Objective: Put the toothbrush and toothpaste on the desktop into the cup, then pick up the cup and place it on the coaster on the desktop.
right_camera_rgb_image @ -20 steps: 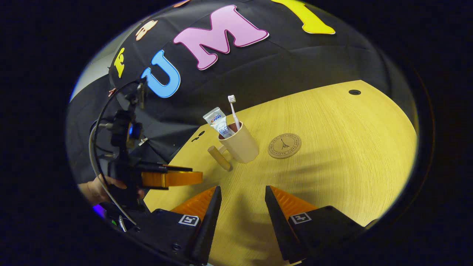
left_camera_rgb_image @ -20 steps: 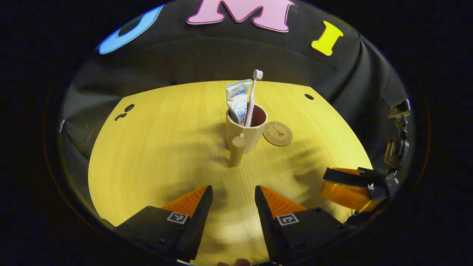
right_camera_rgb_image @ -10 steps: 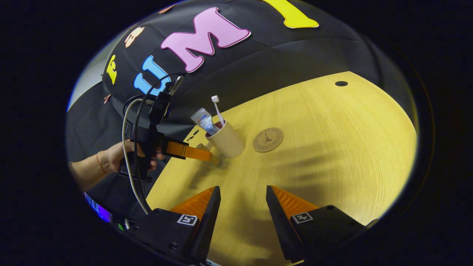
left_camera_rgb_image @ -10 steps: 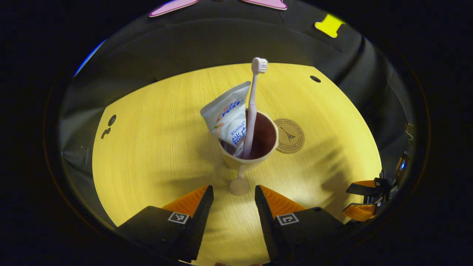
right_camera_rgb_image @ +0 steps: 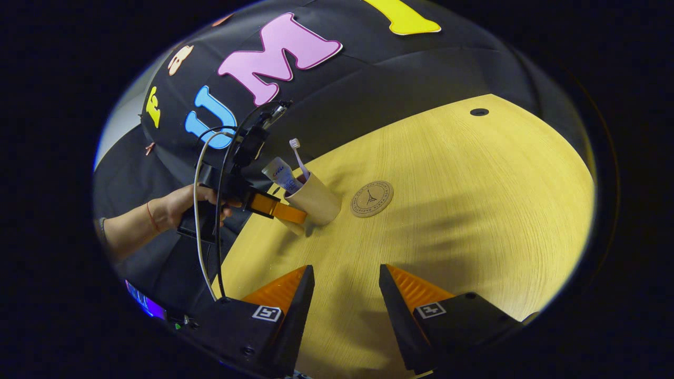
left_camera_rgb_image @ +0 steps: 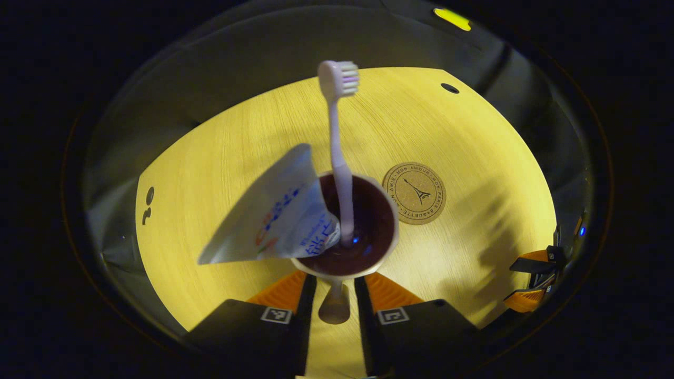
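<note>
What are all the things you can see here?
cup: one, beige with a dark inside, on the table beside the coaster, its handle between the left gripper's fingers
toothbrush: one, pale pink, standing in the cup
toothpaste: one, white tube, leaning out of the cup
coaster: one, round, tan, bare
table: one, yellow wood
left gripper: black and orange, fingers around the cup's handle
right gripper: black and orange, open above the table
hand: one, holding the left gripper

Yellow wood-grain desktop (right_camera_rgb_image: 474, 210): beige cup (right_camera_rgb_image: 315, 202) standing on it, round cork coaster (right_camera_rgb_image: 372, 198) just beside cup.
</note>
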`<state>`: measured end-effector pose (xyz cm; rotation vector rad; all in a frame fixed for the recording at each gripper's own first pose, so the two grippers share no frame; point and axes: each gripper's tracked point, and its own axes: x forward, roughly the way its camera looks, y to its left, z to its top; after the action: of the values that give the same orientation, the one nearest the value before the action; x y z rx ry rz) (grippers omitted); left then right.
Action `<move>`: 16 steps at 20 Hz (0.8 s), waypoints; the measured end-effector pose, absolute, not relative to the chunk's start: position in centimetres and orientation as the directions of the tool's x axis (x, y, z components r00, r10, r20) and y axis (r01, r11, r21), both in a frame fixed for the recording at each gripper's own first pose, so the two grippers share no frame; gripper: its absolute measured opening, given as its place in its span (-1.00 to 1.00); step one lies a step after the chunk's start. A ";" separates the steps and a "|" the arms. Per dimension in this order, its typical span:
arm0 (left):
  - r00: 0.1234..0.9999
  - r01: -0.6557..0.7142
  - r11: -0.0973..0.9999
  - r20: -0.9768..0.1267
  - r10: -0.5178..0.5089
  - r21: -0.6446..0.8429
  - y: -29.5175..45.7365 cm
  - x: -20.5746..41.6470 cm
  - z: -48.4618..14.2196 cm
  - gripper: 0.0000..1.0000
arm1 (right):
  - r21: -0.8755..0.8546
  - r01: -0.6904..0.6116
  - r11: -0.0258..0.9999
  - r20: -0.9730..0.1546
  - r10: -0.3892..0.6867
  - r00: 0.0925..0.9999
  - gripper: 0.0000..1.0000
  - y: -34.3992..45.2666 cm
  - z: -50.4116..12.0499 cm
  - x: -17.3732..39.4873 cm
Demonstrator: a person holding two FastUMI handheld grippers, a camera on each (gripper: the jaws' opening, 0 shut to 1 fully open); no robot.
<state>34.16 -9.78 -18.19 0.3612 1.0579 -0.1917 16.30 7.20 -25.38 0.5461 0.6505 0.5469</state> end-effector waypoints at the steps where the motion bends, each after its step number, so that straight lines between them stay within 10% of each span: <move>1: 0.489 0.322 0.926 -0.872 0.015 0.196 -10.0 34.3 -17.9 -0.41 | 0.621 -0.296 0.726 -0.409 0.623 0.667 0.53 7.1 -25.4 16.2; 16: 0.535 0.350 0.918 -0.844 -0.036 0.183 -12.7 32.9 -15.7 -0.55 | 0.626 -0.300 0.719 -0.392 0.623 0.677 0.53 6.4 -24.7 15.6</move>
<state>32.86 -12.72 -15.65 0.3523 0.9841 -0.2355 15.61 6.43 -24.68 0.5555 0.6341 0.5499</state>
